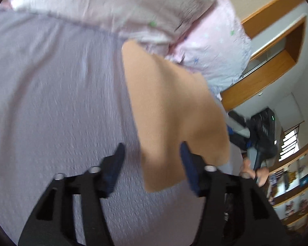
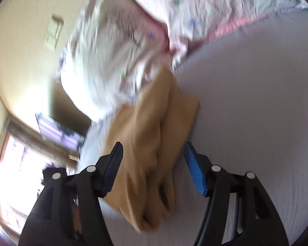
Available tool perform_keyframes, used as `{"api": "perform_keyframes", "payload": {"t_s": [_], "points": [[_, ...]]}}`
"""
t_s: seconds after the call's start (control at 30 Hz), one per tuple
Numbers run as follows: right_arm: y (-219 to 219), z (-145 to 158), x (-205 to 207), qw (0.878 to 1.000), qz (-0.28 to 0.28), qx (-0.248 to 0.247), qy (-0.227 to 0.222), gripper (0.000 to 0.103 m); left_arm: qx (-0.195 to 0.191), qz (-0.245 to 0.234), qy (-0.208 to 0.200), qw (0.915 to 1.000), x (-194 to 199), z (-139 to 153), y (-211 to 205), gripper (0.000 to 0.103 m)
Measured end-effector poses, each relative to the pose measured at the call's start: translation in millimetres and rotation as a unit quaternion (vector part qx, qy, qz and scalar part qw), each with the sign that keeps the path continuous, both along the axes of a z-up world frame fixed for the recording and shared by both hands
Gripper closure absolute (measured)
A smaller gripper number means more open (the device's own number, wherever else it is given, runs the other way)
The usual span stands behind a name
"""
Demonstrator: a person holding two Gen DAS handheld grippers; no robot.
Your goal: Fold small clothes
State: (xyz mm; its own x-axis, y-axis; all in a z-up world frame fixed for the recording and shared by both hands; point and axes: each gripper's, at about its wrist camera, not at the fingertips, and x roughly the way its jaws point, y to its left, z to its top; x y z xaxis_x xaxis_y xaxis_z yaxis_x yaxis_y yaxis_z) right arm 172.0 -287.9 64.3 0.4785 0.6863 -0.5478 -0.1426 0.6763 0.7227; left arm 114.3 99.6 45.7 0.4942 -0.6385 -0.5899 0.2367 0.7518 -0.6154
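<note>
A lilac bedsheet [image 1: 57, 106], finely crinkled, fills the scene; at its far edge sits a pink printed pillow [image 1: 213, 47], puffy and rumpled; near it lies the tan garment [image 2: 154, 135], soft, smooth, its long axis running away from both tools; the right gripper [image 2: 153, 157] straddles its bunched near end, jaws released; the left gripper [image 1: 153, 164], also spread and empty, hovers over the flatter edge.

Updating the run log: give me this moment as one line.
left gripper: open | right gripper: open | tan garment: bunched on lavender sheet, unheld | pink pillow: beyond it
</note>
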Motion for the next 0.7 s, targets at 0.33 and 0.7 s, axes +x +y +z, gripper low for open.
{"api": "perform_keyframes", "payload": {"t_s": [0.33, 0.7], "points": [[4, -49, 53, 0.990, -0.094, 0.024, 0.104, 0.085, 0.028, -0.023, 0.022, 0.9991, 9, -16, -25, 0.033], [28, 5, -56, 0.991, 0.049, 0.119, -0.033, 0.039, 0.032, -0.050, -0.110, 0.9922, -35, 30, -39, 0.021]]}}
